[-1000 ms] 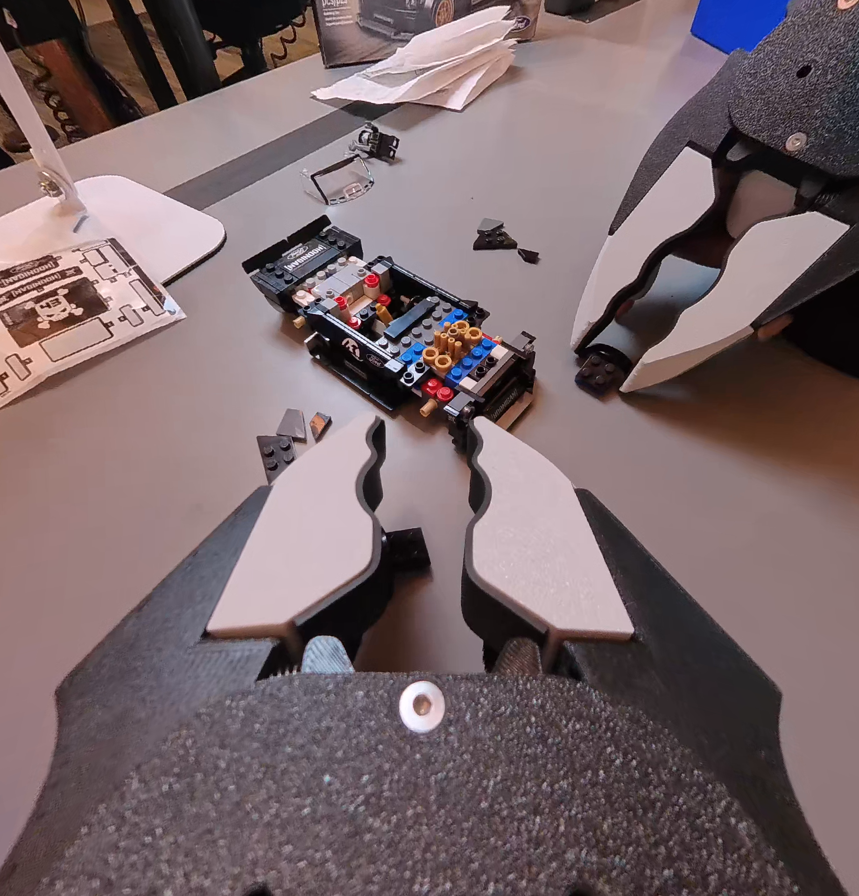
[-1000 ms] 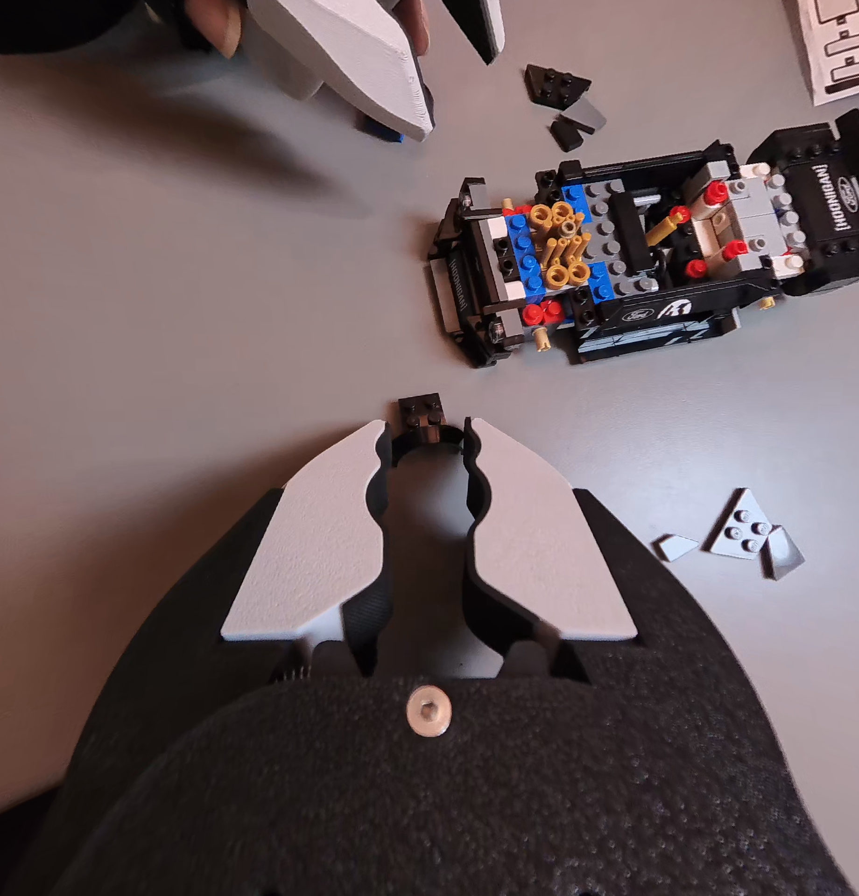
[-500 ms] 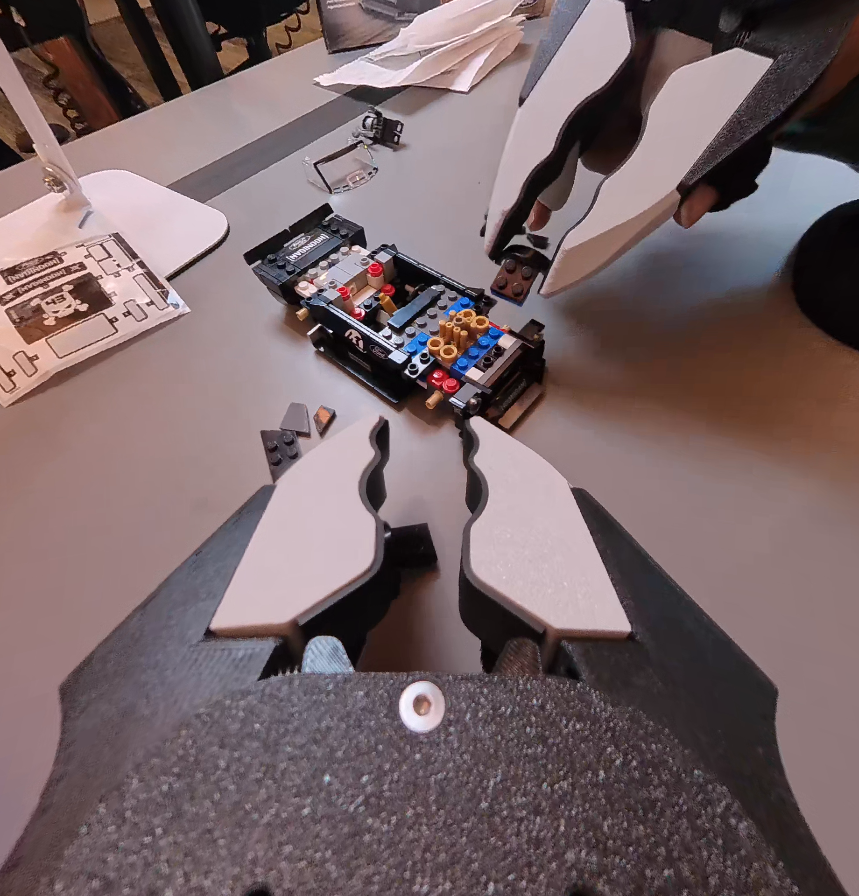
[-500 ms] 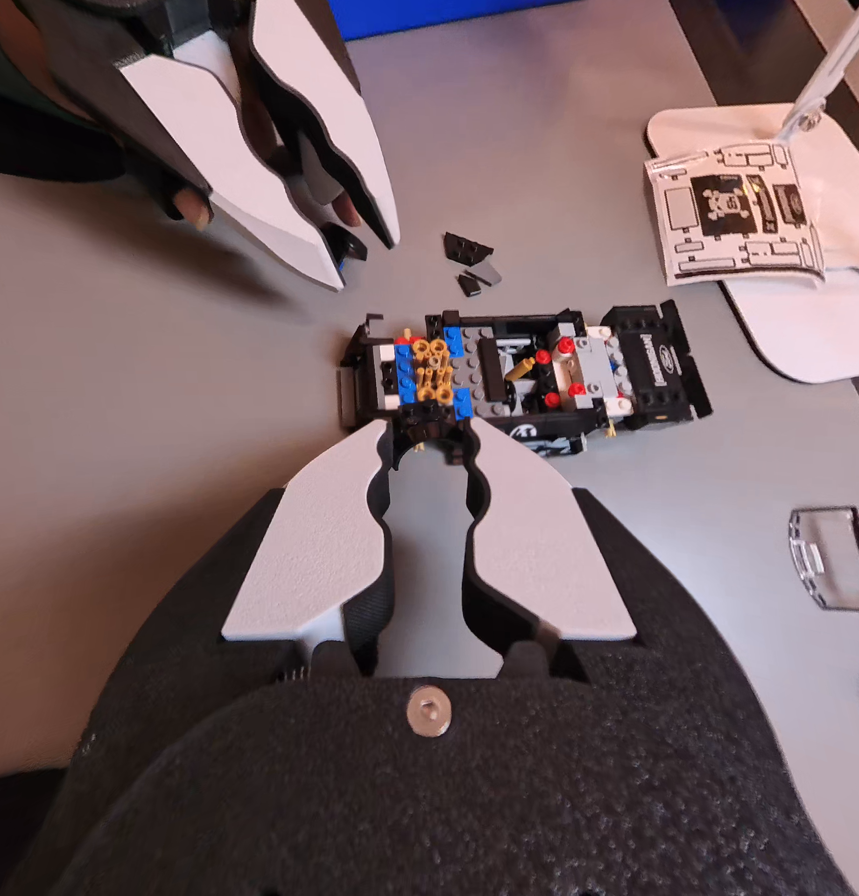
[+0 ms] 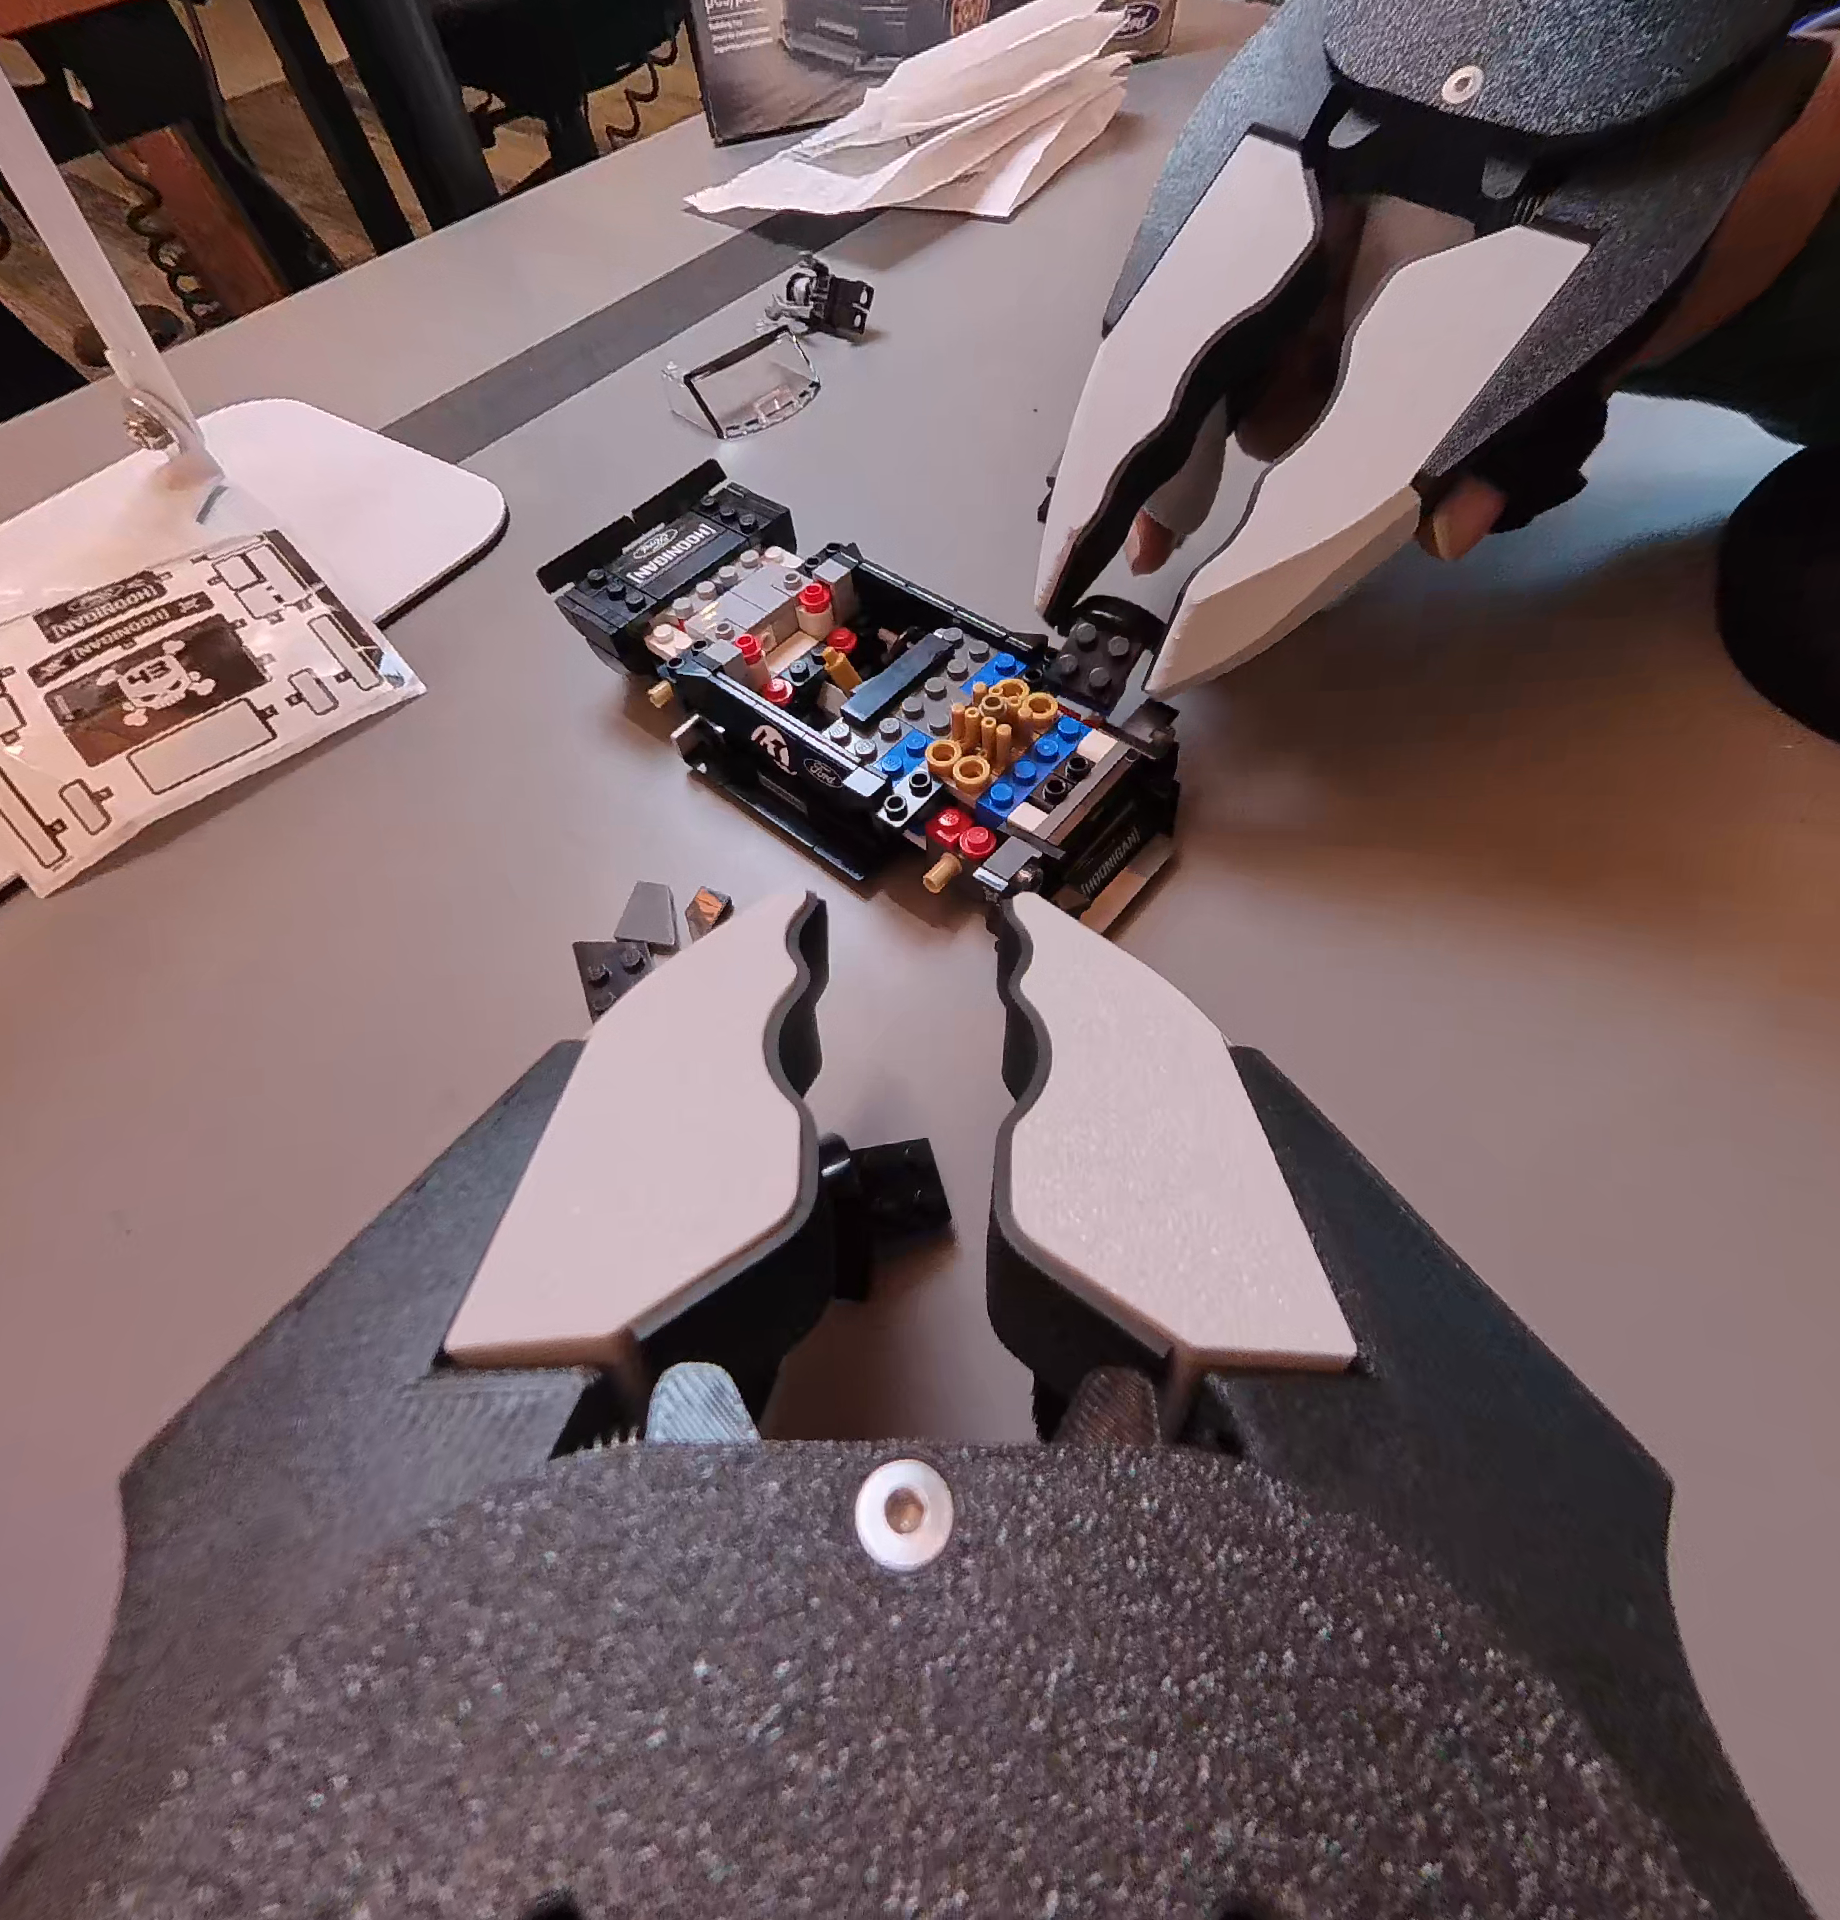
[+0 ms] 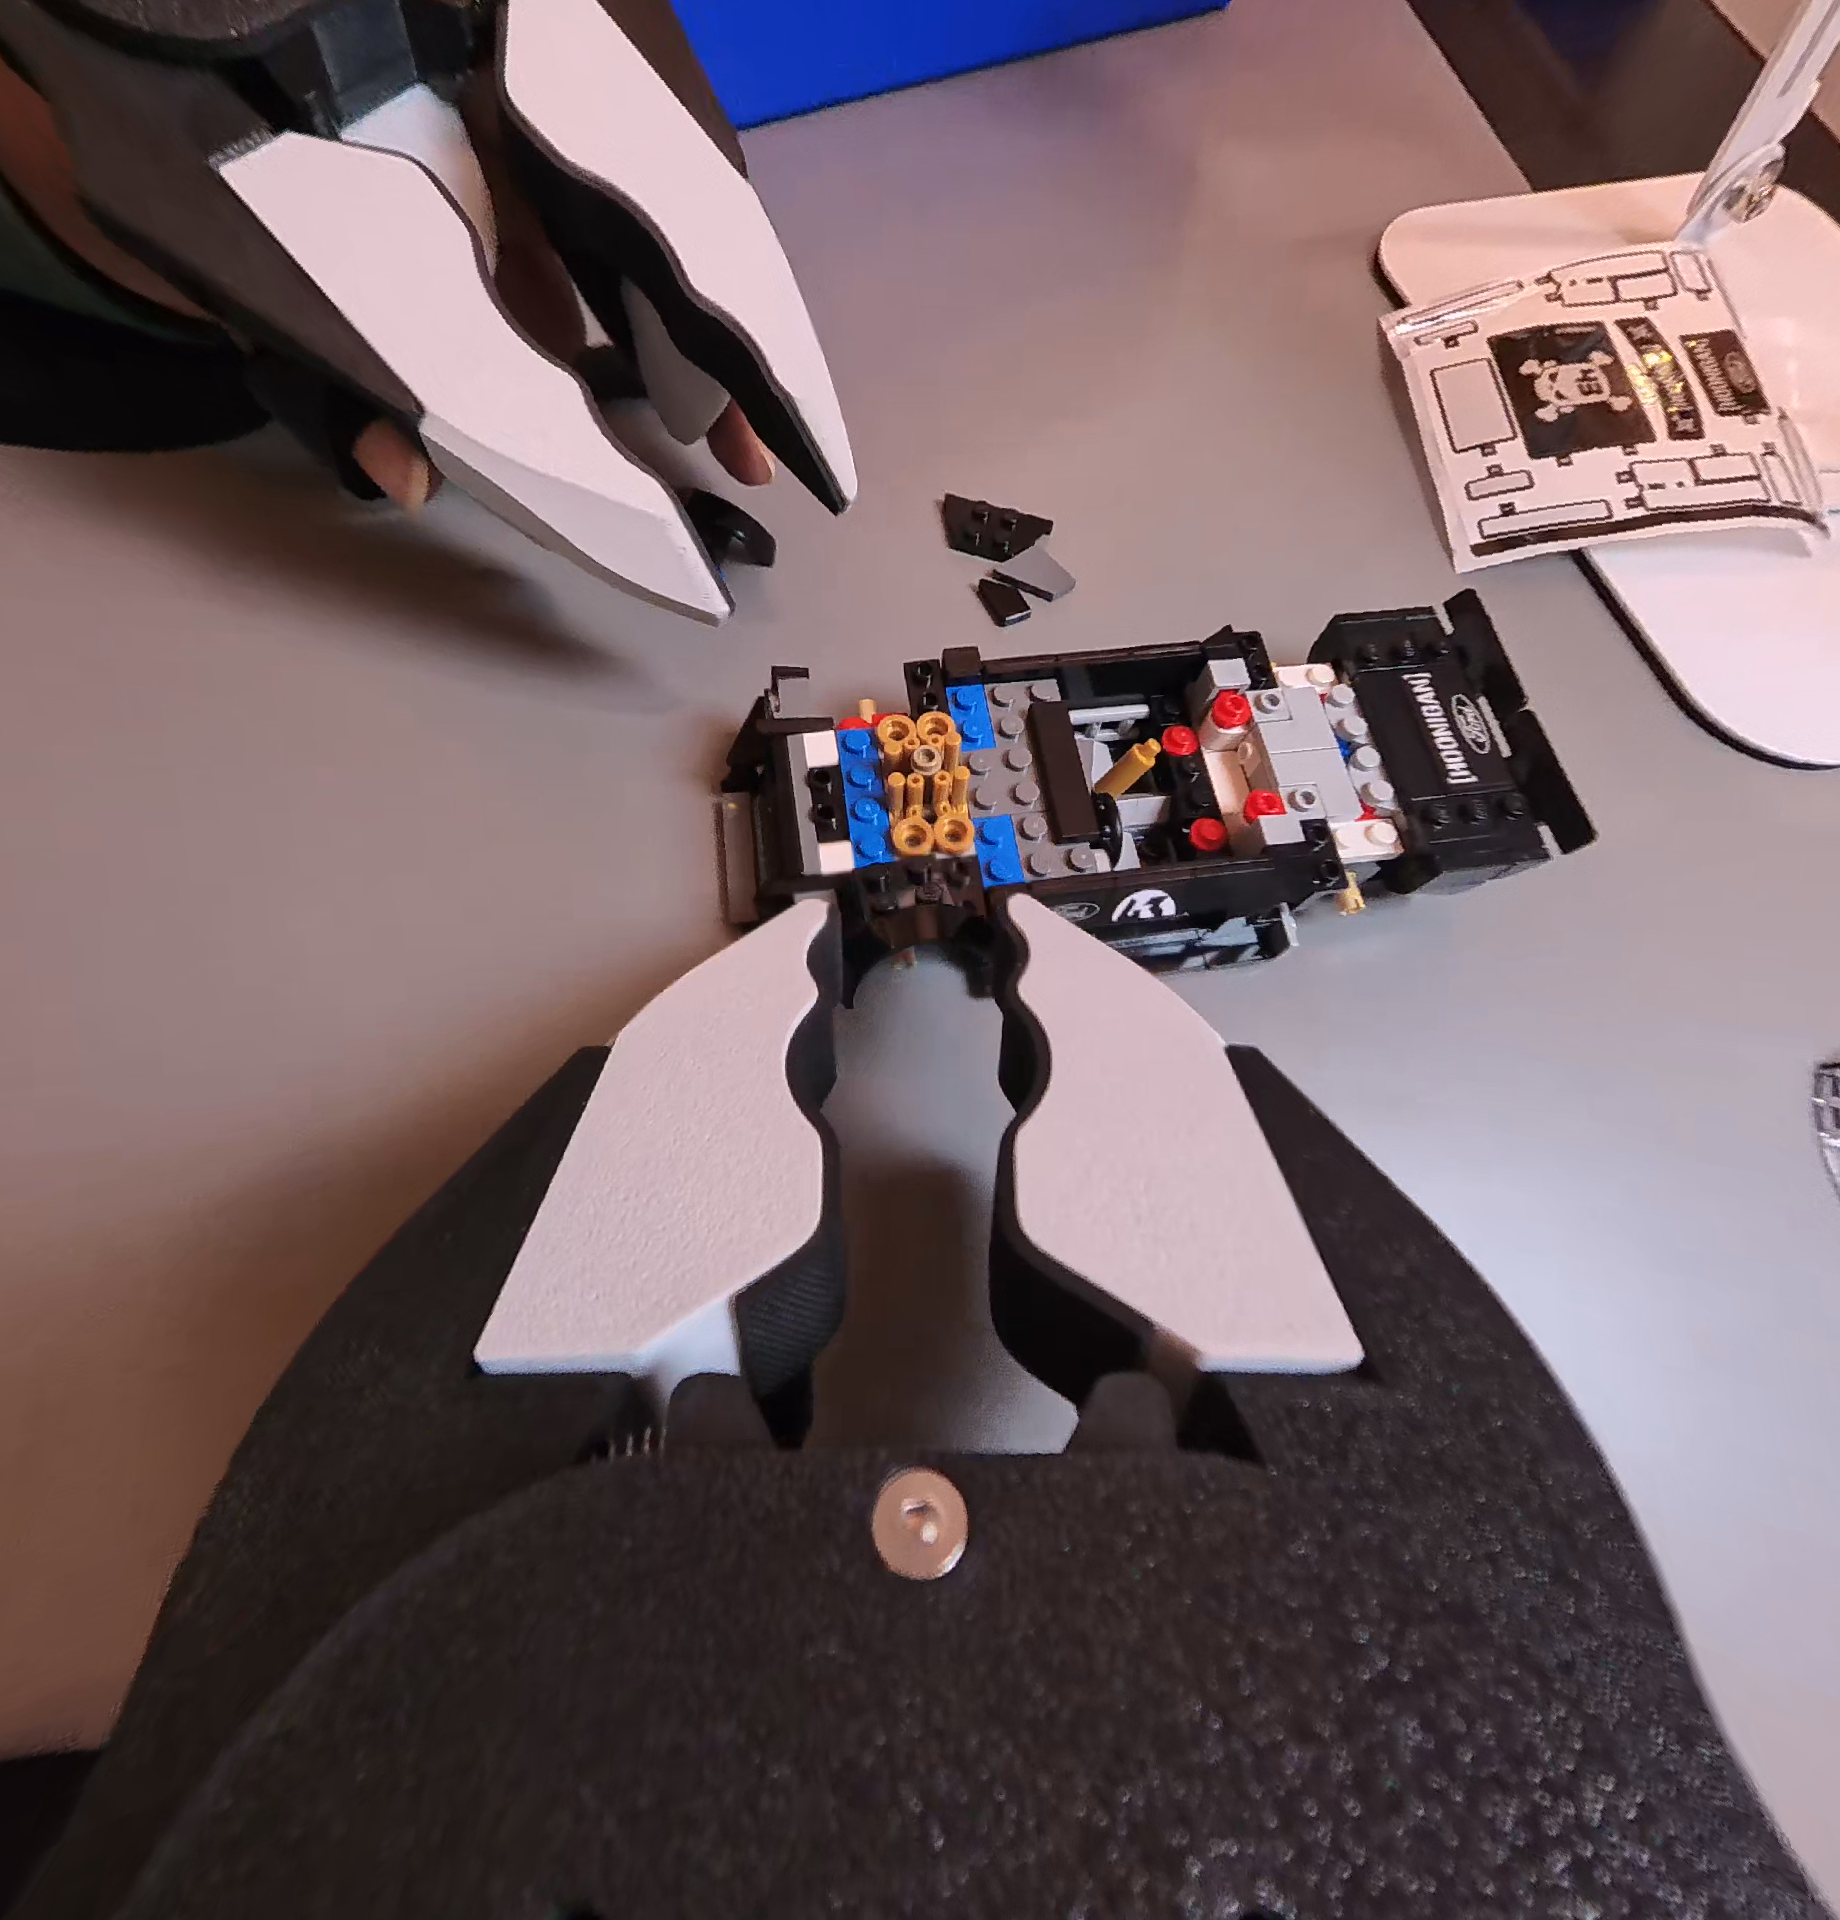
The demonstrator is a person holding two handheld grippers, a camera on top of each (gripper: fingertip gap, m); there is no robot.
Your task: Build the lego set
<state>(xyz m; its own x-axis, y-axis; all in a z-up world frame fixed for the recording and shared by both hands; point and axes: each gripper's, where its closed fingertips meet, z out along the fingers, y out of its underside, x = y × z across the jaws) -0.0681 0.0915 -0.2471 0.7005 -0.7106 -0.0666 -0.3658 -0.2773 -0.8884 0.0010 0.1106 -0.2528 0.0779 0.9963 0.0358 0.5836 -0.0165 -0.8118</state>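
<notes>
Grey table [image 5: 1415,1039], lego car [image 5: 864,717] diagonal

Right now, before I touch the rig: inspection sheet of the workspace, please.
Surface: grey table, dark stripe across it.
Job's things: part-built Lego car, studs and engine exposed; black studded plate at its engine end.
Clutter: loose wedge pieces, clear windscreen piece, sticker sheet, folded papers, white stand base.
Grippers: right gripper shut on the black studded plate; left gripper fingers apart, small black piece beside one finger, grip unclear.
Cables: coiled cords beyond the table's far edge.
Surroundings: set box, dark furniture legs, blue object.
</notes>
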